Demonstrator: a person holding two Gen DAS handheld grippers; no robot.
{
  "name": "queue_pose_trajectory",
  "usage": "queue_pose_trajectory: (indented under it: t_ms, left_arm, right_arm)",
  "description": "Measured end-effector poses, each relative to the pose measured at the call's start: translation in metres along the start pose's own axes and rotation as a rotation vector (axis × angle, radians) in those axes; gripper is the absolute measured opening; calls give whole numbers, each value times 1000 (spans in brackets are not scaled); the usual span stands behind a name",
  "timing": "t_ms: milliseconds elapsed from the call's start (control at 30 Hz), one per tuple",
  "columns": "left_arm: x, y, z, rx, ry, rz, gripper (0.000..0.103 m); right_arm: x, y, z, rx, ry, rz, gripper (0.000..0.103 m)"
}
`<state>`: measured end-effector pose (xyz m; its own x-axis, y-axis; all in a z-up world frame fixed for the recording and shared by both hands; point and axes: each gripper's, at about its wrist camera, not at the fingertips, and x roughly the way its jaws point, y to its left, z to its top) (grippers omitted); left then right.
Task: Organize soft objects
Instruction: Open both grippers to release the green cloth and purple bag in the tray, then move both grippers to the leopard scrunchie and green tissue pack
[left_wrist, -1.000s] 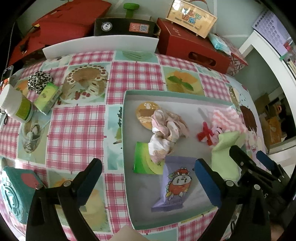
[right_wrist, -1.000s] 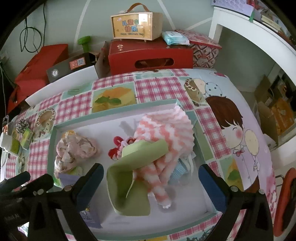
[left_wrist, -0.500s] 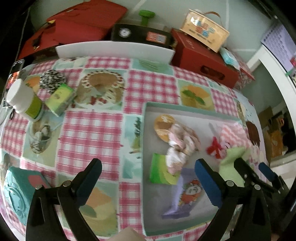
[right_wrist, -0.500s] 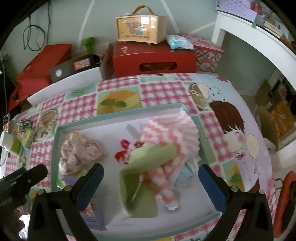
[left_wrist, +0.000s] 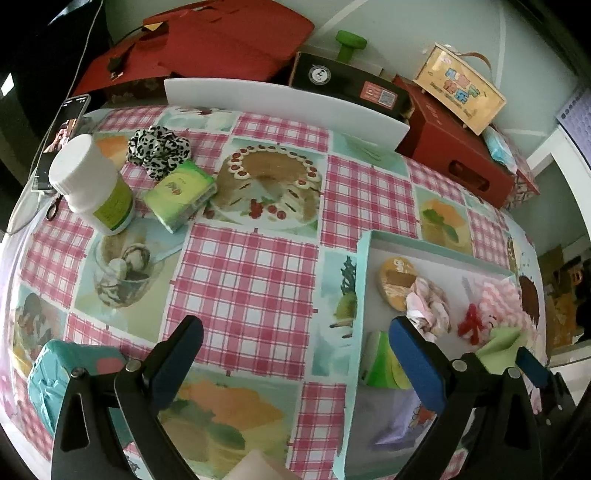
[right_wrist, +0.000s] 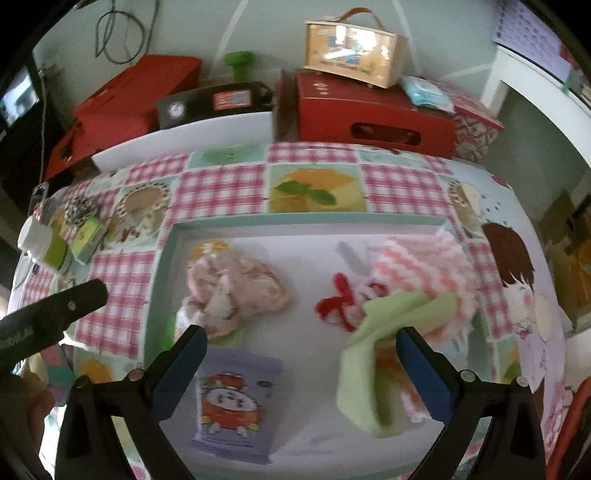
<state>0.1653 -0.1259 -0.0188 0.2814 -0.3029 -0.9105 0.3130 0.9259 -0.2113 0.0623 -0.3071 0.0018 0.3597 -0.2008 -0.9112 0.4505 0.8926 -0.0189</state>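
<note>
Left gripper (left_wrist: 295, 354) swung left off the tray (left_wrist: 364, 258) toward the scrunchie (left_wrist: 159, 147); both jaws spread, empty; scrunchie likely next.

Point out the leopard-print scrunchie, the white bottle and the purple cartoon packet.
leopard-print scrunchie (left_wrist: 158, 147): left wrist view, on the middle of its ruffled fabric.
white bottle (left_wrist: 79, 164): left wrist view, on its white cap.
purple cartoon packet (right_wrist: 232, 404): right wrist view, on the printed red cartoon figure.
</note>
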Motion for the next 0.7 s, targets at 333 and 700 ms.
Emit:
queue_pose_trajectory:
  t_ms: [333, 700]
  left_arm:
    - [-11, 15, 15, -2, 17, -27, 100]
    - [-37, 46, 41, 62, 52, -119, 100]
  right_arm:
    - [-2, 18, 5, -28, -15, -3, 103]
    - [-9, 39, 11, -78, -10, -31, 103]
